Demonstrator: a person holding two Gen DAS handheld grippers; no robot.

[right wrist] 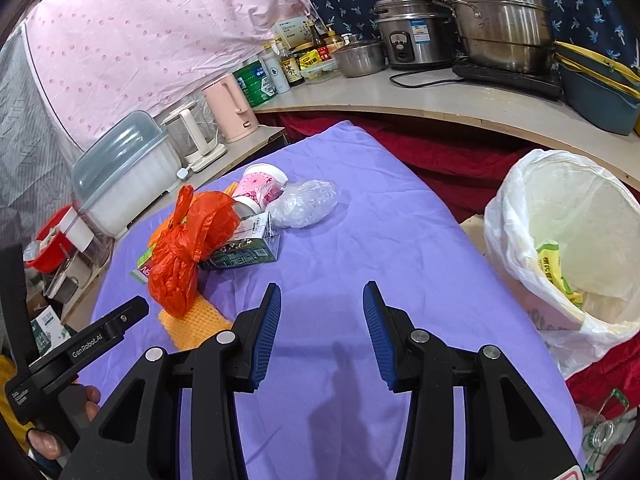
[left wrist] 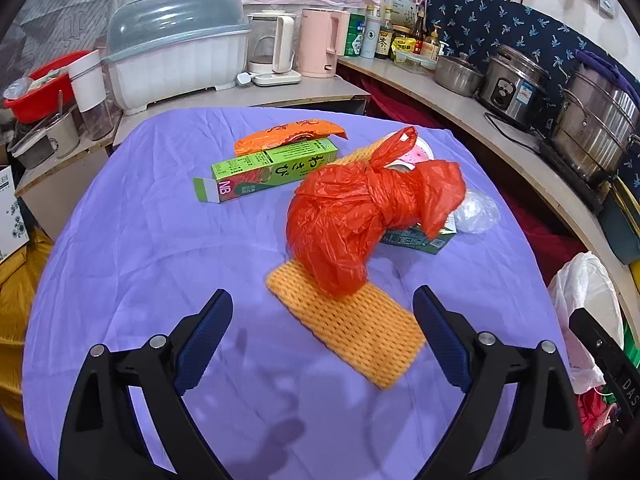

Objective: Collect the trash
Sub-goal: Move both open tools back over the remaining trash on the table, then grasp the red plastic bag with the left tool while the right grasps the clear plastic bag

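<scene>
On the purple cloth lies a heap of trash. A knotted red plastic bag rests on an orange foam mesh. Behind them are a green box, an orange wrapper and a pink cup. To the right lie a dark carton and crumpled clear plastic. My left gripper stands wide open just short of the bag and mesh, holding nothing. My right gripper is open over bare cloth. The red bag is to its left, the lined bin to its right.
A counter with pots and a rice cooker curves along the right. Kettles and a covered dish rack stand behind the table. The bin holds a yellow-green wrapper. A hand holds the left gripper's body at the lower left.
</scene>
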